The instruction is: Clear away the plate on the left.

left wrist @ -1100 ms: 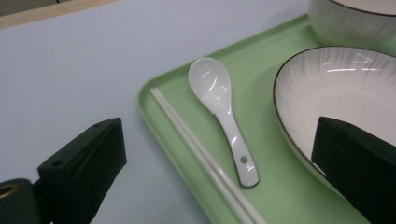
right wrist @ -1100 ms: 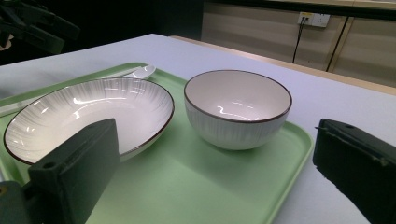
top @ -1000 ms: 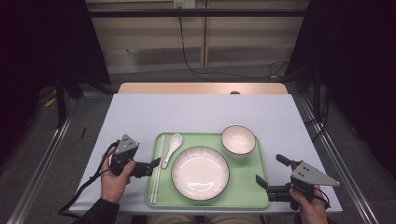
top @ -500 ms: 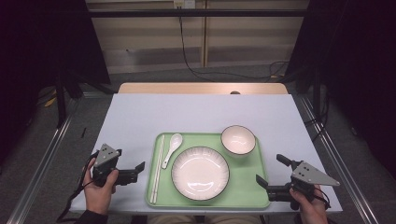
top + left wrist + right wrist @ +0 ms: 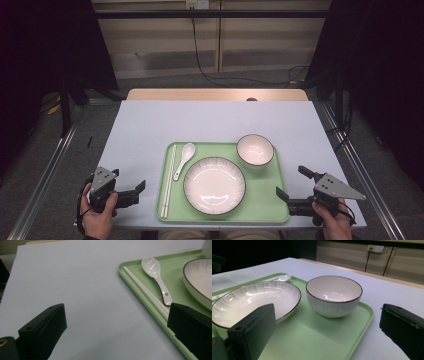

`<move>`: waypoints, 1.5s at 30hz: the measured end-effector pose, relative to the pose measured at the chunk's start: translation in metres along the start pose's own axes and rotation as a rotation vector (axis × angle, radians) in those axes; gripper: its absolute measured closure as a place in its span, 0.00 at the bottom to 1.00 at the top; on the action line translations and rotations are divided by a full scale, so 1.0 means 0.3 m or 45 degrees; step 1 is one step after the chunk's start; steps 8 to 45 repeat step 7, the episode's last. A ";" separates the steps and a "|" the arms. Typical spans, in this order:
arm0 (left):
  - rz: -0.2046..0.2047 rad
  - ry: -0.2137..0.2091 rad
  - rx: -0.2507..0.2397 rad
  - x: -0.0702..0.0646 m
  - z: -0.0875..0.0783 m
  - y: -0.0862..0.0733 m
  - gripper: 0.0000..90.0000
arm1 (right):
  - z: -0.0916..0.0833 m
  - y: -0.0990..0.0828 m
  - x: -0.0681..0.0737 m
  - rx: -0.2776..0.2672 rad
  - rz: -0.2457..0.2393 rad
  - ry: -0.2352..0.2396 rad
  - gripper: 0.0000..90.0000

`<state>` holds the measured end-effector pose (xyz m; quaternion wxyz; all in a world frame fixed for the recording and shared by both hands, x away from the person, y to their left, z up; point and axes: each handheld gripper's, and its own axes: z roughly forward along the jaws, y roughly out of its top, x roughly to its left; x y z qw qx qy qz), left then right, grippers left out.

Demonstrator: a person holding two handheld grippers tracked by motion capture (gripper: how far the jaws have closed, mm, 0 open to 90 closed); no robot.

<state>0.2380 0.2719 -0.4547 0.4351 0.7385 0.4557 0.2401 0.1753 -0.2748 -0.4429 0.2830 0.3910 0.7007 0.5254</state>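
A green tray (image 5: 270, 210) lies at the table's near middle. On it are a white plate (image 5: 214, 185), a white bowl (image 5: 255, 149) at its far right corner, a white spoon (image 5: 184, 158) and a pair of white chopsticks (image 5: 168, 180) along its left side. My left gripper (image 5: 129, 180) is held open and empty over bare table left of the tray; between its jaws the left gripper (image 5: 117, 315) view shows the spoon (image 5: 156, 277) and chopsticks (image 5: 147, 295). My right gripper (image 5: 292, 181) stays open and empty at the tray's near right corner, facing the bowl (image 5: 334, 296) and plate (image 5: 254, 301).
The white table (image 5: 210, 122) stretches bare beyond the tray, with a wooden strip (image 5: 215, 94) at its far edge. Metal rails (image 5: 50, 170) run along both sides on the floor. A cable (image 5: 200, 55) hangs at the back wall.
My left gripper has drawn back from the tray's left edge, leftward and toward the table's near left corner. The right gripper has not moved.
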 end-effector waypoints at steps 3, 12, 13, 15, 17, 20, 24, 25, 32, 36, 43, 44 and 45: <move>-0.021 0.014 0.012 0.015 -0.001 -0.015 0.02 | 0.000 -0.003 -0.008 0.013 0.017 -0.029 0.00; -0.037 0.016 0.025 0.023 -0.003 -0.019 0.02 | -0.001 -0.007 -0.018 0.028 0.037 -0.053 0.01; -0.037 0.016 0.025 0.023 -0.003 -0.019 0.02 | -0.001 -0.007 -0.018 0.028 0.037 -0.053 0.01; -0.037 0.016 0.025 0.023 -0.003 -0.019 0.02 | -0.001 -0.007 -0.018 0.028 0.037 -0.053 0.01; -0.037 0.016 0.025 0.023 -0.003 -0.019 0.02 | -0.001 -0.007 -0.018 0.028 0.037 -0.053 0.01; -0.037 0.016 0.025 0.023 -0.003 -0.019 0.02 | -0.001 -0.007 -0.018 0.028 0.037 -0.053 0.01; -0.037 0.016 0.025 0.023 -0.003 -0.019 0.02 | -0.001 -0.007 -0.018 0.028 0.037 -0.053 0.01; -0.037 0.016 0.025 0.023 -0.003 -0.019 0.02 | -0.001 -0.007 -0.018 0.028 0.037 -0.053 0.01; -0.037 0.016 0.025 0.023 -0.003 -0.019 0.02 | -0.001 -0.007 -0.018 0.028 0.037 -0.053 0.01; -0.037 0.016 0.025 0.023 -0.003 -0.019 0.02 | -0.001 -0.007 -0.018 0.028 0.037 -0.053 0.01; -0.037 0.016 0.025 0.023 -0.003 -0.019 0.02 | -0.001 -0.007 -0.018 0.028 0.037 -0.053 0.01; -0.037 0.016 0.025 0.023 -0.003 -0.019 0.02 | -0.001 -0.007 -0.018 0.028 0.037 -0.053 0.01; -0.037 0.016 0.025 0.023 -0.003 -0.019 0.02 | -0.001 -0.007 -0.018 0.028 0.037 -0.053 0.01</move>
